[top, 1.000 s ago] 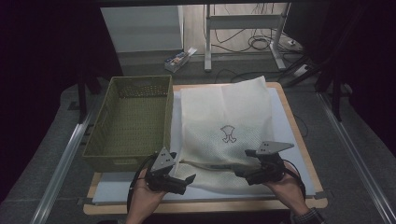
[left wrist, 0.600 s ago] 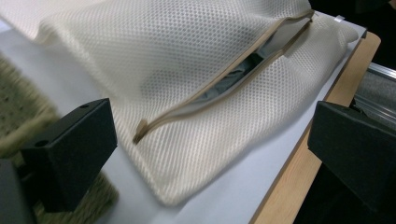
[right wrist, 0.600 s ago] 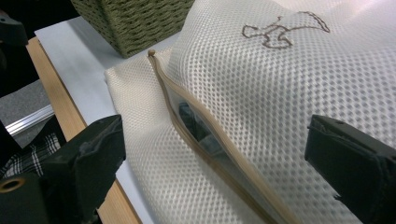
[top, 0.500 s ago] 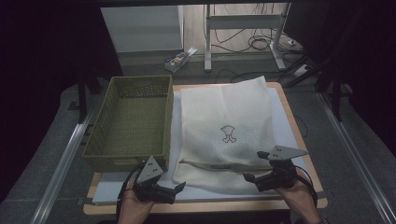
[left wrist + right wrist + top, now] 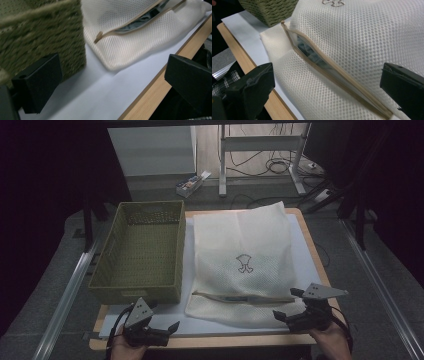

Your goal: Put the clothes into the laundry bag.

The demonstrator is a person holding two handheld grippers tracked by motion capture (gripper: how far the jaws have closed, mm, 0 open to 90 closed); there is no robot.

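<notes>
While both hands sit back at the near edge: nothing is held
Laundry bag (image 5: 243,265): flat on the tabletop (image 5: 305,260), right of the basket (image 5: 140,251), zipper (image 5: 243,296) partly open
Left hand-held gripper (image 5: 172,326): released, empty
Right hand-held gripper (image 5: 278,314): jaws just opened wide, nothing between them
Left to do: probably emptying the bag
Change: both hands drew outward from the bag's near hem

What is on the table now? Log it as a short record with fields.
surface: white mat on wooden table
bag: cream mesh laundry bag, lying flat, zipper slit partly open, dark cloth inside
basket: green woven basket, beside the bag
left gripper: open, holds nothing
right gripper: jaws just opened, nothing between them, at the bag's near corner
</notes>
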